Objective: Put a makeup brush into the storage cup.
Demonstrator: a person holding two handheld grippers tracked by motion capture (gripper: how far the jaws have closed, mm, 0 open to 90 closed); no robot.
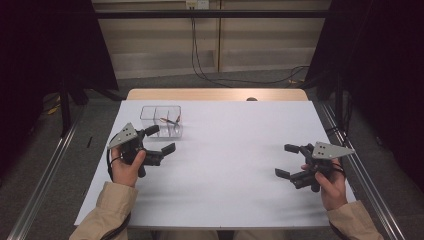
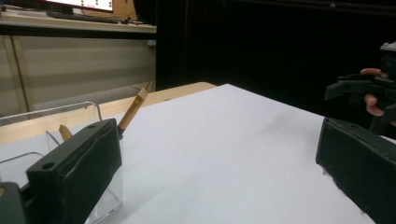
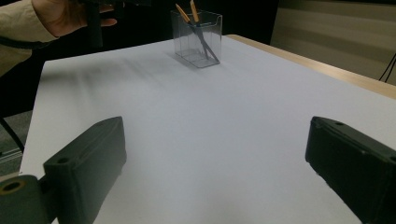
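A clear two-compartment plastic box point(image 1: 150, 108) stands at the back left of the white table top point(image 1: 230, 165). Two orange-ended pens point(image 1: 171, 120) lean in its right compartment. My left gripper point(image 1: 161, 139) hovers just in front of the box, open, with nothing between its jaws. In the left gripper view the box point(image 2: 56, 110) and a pen point(image 2: 133, 109) sit behind the left jaw. My right gripper point(image 1: 285, 160) is held open and empty near the right edge. The right gripper view shows the box point(image 3: 205, 49) and pens point(image 3: 187, 11) far ahead, with bare white surface between the jaws.
A wooden table edge point(image 1: 215, 94) runs behind the white surface. Metal rails point(image 1: 45, 170) flank the table on both sides. Cables point(image 1: 210, 75) trail on the floor beyond. Dark curtains stand at both sides.
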